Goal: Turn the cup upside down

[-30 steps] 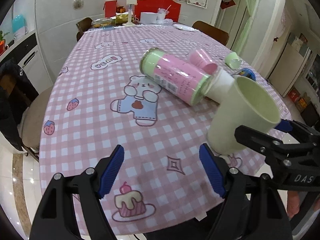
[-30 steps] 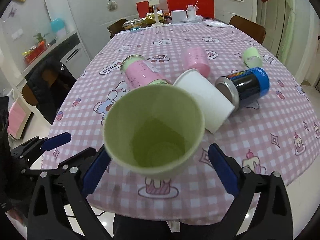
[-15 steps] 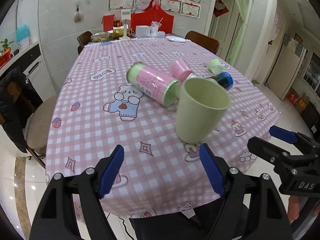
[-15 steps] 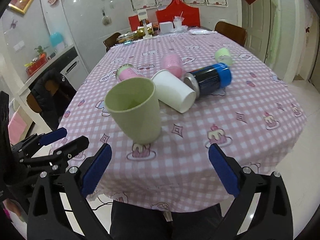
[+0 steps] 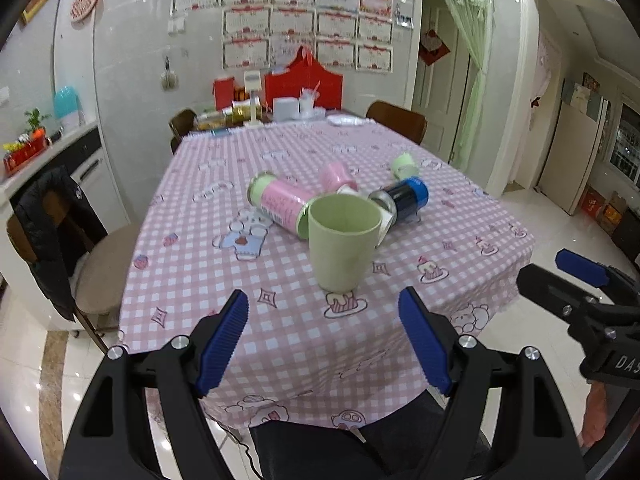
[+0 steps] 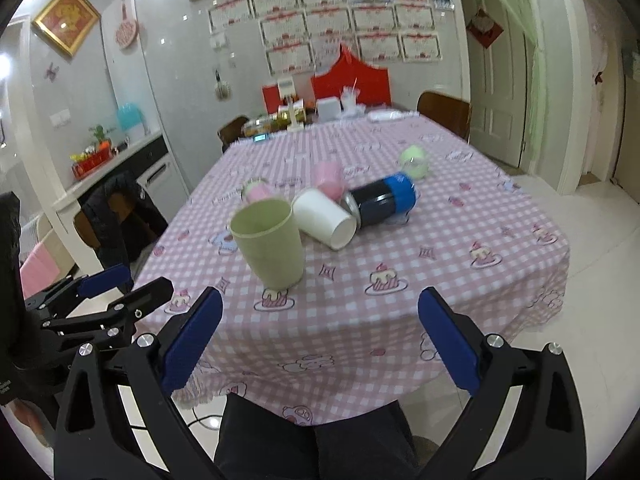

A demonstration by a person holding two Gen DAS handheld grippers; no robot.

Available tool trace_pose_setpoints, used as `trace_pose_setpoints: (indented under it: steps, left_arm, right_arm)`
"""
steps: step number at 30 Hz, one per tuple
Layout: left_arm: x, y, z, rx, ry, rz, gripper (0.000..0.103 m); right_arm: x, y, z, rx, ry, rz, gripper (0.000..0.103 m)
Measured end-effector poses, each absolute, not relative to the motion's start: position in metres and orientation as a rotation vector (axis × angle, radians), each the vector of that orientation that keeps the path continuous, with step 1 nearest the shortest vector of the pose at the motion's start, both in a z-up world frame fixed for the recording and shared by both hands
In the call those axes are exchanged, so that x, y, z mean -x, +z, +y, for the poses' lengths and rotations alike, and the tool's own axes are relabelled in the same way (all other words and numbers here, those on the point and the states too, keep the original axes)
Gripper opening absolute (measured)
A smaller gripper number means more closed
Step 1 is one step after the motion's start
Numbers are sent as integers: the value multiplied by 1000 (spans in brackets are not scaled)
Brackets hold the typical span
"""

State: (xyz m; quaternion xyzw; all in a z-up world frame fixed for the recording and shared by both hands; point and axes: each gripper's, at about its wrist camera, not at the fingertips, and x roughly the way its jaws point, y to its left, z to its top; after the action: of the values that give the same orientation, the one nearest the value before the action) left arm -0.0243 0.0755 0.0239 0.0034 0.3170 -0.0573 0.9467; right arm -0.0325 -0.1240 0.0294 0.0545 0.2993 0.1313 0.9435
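Observation:
A pale green cup (image 5: 340,242) stands upright, mouth up, near the front edge of the pink checked table (image 5: 288,320); it also shows in the right wrist view (image 6: 270,244). My left gripper (image 5: 324,340) is open and empty, held off the table's front edge below the cup. My right gripper (image 6: 320,338) is open and empty, also back from the edge. Neither touches the cup.
Behind the cup lie a pink and green can (image 5: 280,204), a white cup (image 6: 324,218), a blue and black can (image 6: 380,200), a pink cup (image 6: 328,178) and a small green cup (image 6: 414,160). A chair with a dark jacket (image 5: 52,232) stands left. Clutter sits at the far end.
Both grippers have pulled back from the table and away from the cup, which the right gripper framed closely a second ago. The cup now stands alone, upright.

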Motion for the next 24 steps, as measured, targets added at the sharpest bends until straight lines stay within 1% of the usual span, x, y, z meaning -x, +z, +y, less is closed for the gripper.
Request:
trace_pose_setpoints:
  steps: [10,18,24]
  left_arm:
    - [62,57,61,-17,-76,500,77]
    - [90,60,48,-9,-61,441,77]
    - [106,60,37,-11,-48,429,79]
  right_arm:
    - [61,50,-132,-117,280,498,95]
    - [80,50,-142,-118,272,424,95]
    - [95,46,-148,-113,268,375,95]
